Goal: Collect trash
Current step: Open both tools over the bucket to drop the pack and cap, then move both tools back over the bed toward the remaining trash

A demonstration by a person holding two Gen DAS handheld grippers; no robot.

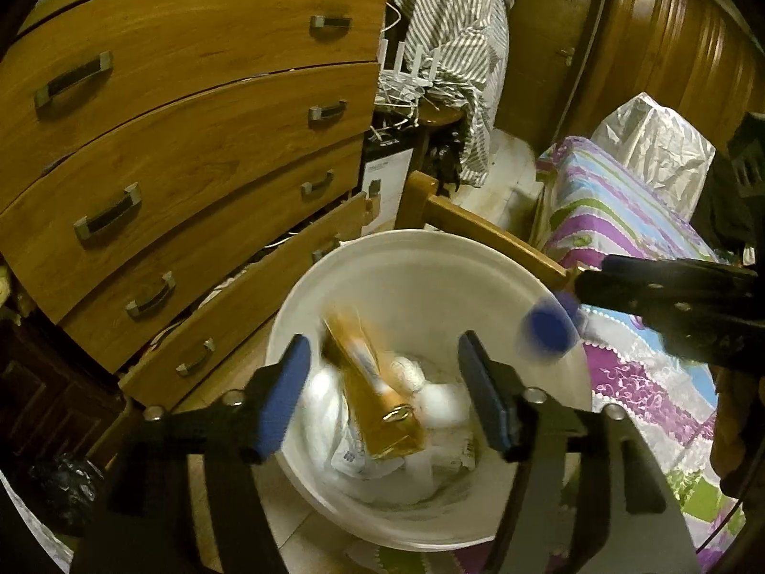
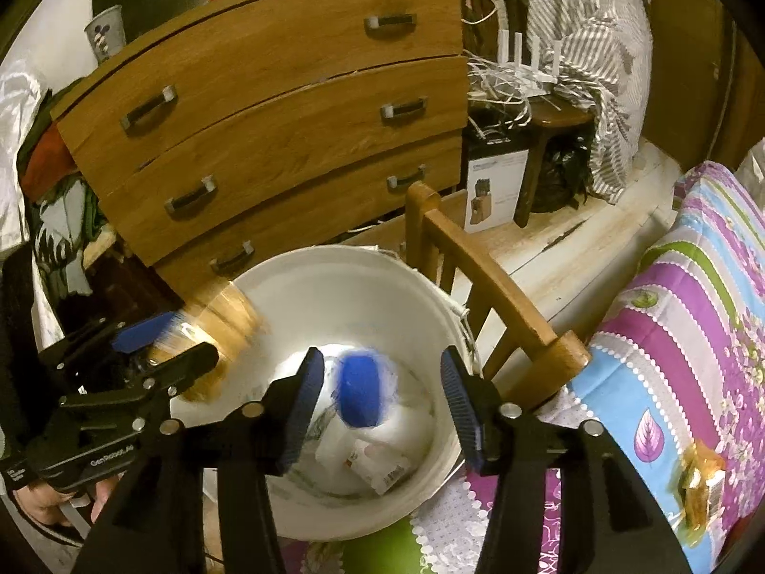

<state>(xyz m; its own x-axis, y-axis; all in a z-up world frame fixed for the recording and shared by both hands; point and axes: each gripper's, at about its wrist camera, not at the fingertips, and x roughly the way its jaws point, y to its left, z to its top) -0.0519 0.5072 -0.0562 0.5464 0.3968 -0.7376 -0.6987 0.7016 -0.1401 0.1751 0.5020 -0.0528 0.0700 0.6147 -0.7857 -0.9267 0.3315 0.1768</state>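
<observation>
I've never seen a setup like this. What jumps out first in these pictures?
A white bucket on the floor between a wooden dresser and a bed, half full of white trash. Two things blur over it: an amber bottle between the open left tongs, and a blue cap between the open right tongs.

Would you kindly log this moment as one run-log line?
left gripper: open over white bucket | amber bottle: falling in | right gripper: open | blue-capped item: dropping, blurred
</observation>
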